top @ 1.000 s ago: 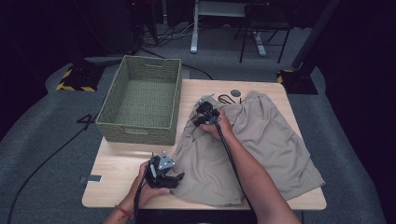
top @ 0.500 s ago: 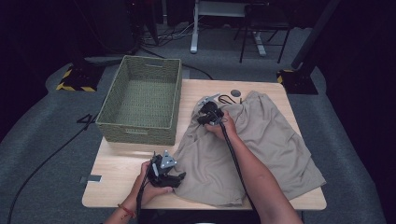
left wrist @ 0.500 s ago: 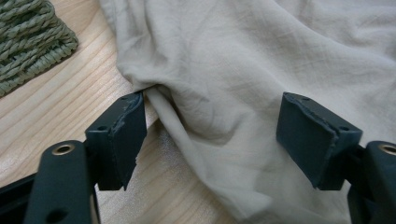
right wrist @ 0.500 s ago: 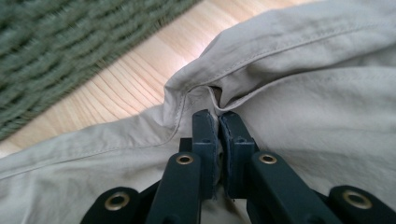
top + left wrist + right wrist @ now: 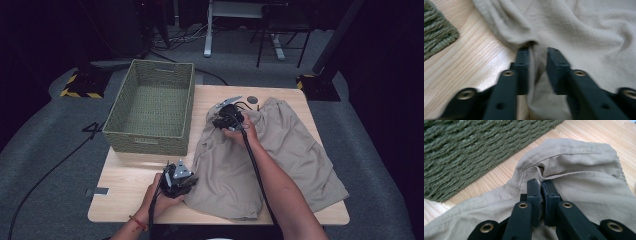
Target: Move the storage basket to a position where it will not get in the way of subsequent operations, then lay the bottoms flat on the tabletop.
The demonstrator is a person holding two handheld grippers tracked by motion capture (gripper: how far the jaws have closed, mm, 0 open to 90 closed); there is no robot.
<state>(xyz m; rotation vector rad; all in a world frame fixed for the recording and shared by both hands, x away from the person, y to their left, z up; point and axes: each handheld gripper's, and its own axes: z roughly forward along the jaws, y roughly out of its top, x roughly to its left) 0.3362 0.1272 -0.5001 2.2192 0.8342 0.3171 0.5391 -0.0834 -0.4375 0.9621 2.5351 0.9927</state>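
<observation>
With the right gripper (image 5: 541, 185) pinching the waistband of the shorts (image 5: 280, 150), the left gripper (image 5: 537, 53), apparently parted around a fold, should close before lifting.

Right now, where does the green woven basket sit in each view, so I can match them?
High view: green woven basket at upper left of the table, left of the beige cloth garment.
Left gripper view: its corner at the upper left edge.
Right gripper view: its wall across the top left.
Shared landmark: the garment's edge beside it.
</observation>
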